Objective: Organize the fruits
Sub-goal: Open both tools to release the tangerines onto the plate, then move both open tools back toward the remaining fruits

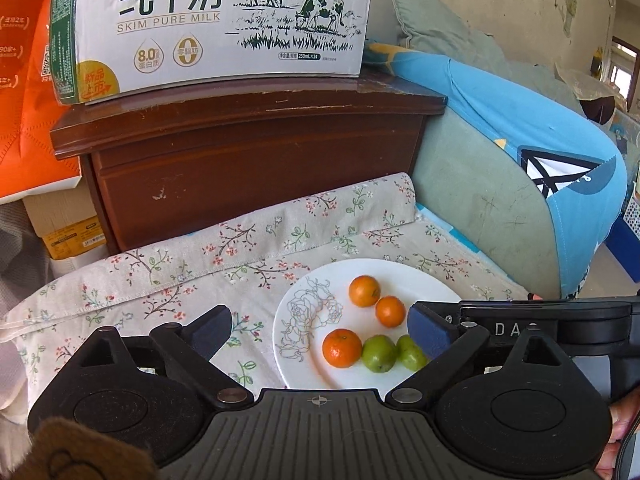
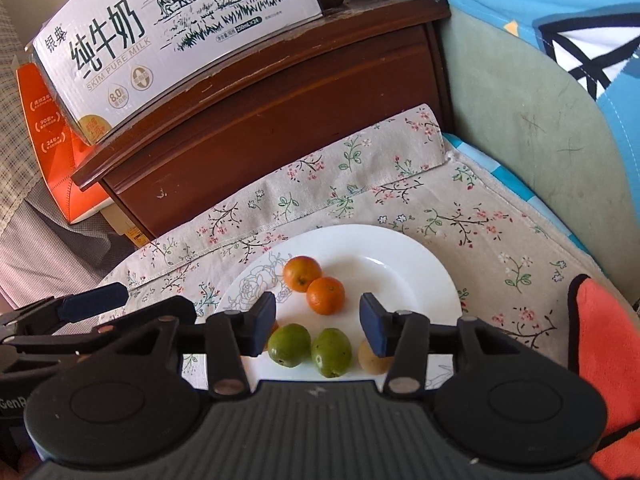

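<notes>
One wooden cabinet [image 1: 256,160] at the back, carrying one milk carton [image 1: 224,24]; one flowered cloth [image 2: 460,208] spread in front of it. One white plate [image 2: 400,256] lies on the cloth. On the plate: three oranges, two touching at the far side [image 2: 325,295] [image 2: 302,273] and one nearer [image 1: 342,348]; two green fruits [image 2: 289,345] [image 2: 331,352] side by side at the near edge; one brownish fruit [image 2: 370,358], partly hidden. Left gripper [image 1: 320,334]: jaws spread wide, empty, above the plate's near edge. Right gripper [image 2: 318,322]: jaws spread, empty, above the green fruits
</notes>
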Motion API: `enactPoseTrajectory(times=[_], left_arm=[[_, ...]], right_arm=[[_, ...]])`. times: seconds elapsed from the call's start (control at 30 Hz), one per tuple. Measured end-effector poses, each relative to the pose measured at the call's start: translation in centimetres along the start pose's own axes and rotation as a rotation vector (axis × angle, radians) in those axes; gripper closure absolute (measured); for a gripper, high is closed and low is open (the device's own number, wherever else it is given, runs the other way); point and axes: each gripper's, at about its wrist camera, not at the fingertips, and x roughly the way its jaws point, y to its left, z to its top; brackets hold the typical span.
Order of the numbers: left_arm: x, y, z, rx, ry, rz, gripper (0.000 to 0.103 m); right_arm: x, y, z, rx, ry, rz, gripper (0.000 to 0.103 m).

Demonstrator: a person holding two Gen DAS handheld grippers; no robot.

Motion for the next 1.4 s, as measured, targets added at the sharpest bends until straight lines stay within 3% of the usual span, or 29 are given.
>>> enactPoseTrajectory(times=[0.3, 0.5, 0.8, 0.9, 1.4], left_arm=[[-2.8, -0.4, -2.8, 0.019, 0.03, 0.074, 0.006], [-4.5, -0.9, -4.6, 0.049, 0.044, 0.095, 0.006], [-6.1, 0.2, -7.2, 0.021, 0.085, 0.111, 0.006], [-6.5, 0.7, -7.9, 0.034, 0.096, 0.137, 0.006], [-7.3, 1.6, -11.1, 0.024, 0.174, 0.097, 0.006]], right_arm=[[-2.2, 1.1, -2.1, -0.023, 0.016, -0.043, 0.039], [-4.1, 2.2, -3.8, -0.057, 0.009, -0.062, 0.039], [-6.2, 2.7, -6.4, -0.044, 0.017, -0.034, 0.039], [-6.6, 2.8, -7.1, -0.051, 0.025, -0.023, 0.033], [-6.6, 4.2, -9.6, -0.13, 0.078, 0.008, 0.032]])
